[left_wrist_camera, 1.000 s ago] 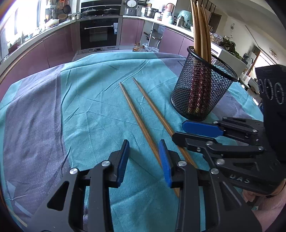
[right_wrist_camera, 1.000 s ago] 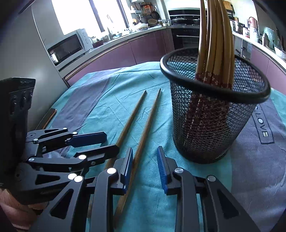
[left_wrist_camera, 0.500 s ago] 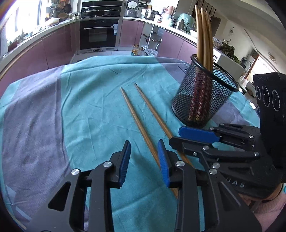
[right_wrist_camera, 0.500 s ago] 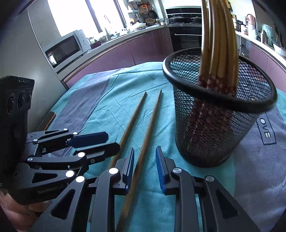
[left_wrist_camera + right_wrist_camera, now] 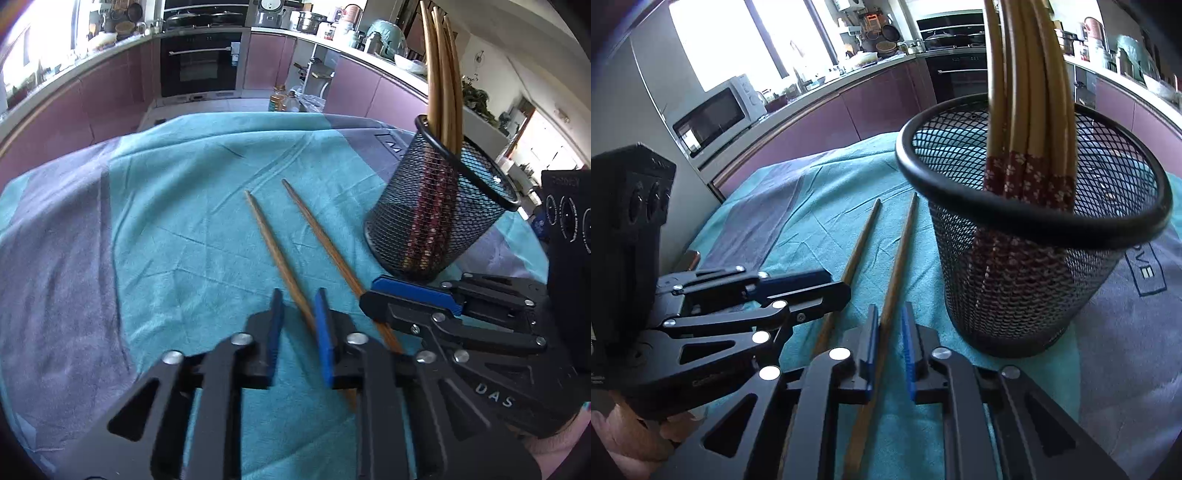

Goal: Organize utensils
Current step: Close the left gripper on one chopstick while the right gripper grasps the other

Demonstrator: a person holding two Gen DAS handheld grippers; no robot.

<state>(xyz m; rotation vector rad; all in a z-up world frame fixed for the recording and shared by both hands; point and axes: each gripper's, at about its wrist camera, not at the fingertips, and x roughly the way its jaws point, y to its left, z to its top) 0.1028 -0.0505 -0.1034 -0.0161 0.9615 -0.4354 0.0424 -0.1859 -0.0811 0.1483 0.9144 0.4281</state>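
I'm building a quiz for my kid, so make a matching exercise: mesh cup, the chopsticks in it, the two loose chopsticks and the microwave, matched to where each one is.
1 mesh cup
2 bundled chopsticks
3 loose chopsticks
4 microwave

A lying flat on the tablecloth
B on the counter by the window
C standing inside the cup
D standing on the tablecloth

Pairs: 1-D, 2-C, 3-A, 4-B

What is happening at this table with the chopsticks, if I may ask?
A person is tidying chopsticks into a black mesh holder, which already holds several. Two brown chopsticks lie on the teal cloth. The left hand-held gripper straddles one; the right hand-held gripper straddles the other. Neither has closed.
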